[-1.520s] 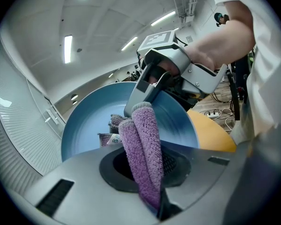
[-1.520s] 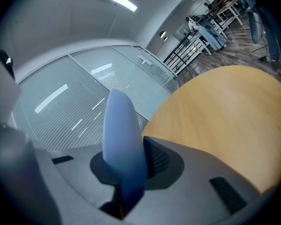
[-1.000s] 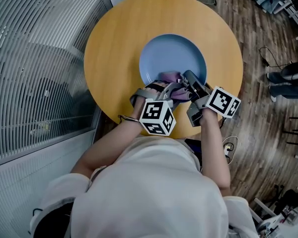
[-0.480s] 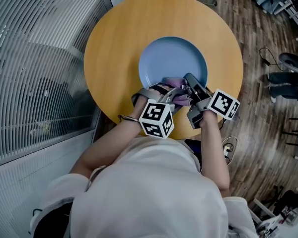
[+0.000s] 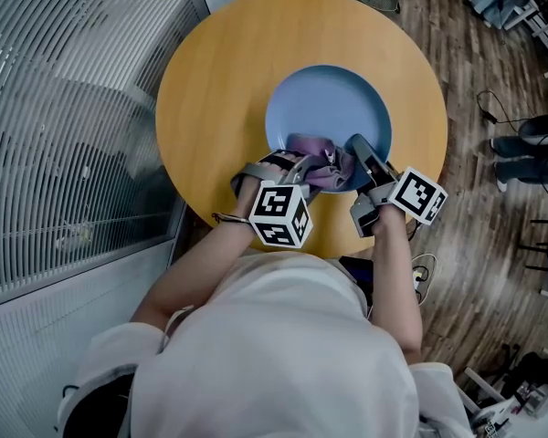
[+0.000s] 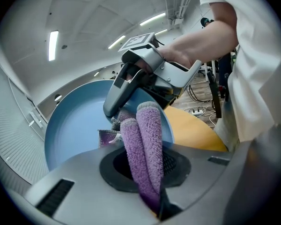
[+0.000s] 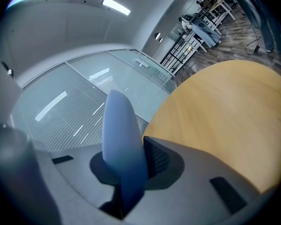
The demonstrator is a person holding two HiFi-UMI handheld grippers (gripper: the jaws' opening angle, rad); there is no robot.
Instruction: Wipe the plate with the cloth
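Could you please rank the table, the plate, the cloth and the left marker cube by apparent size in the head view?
1. table
2. plate
3. cloth and left marker cube: these look alike, and the cube is nearer the camera, so I leave them unranked.

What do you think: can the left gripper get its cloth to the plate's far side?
Probably yes: the left gripper has its cloth on the plate; the far side is bare; the right gripper clamps only the near rim.
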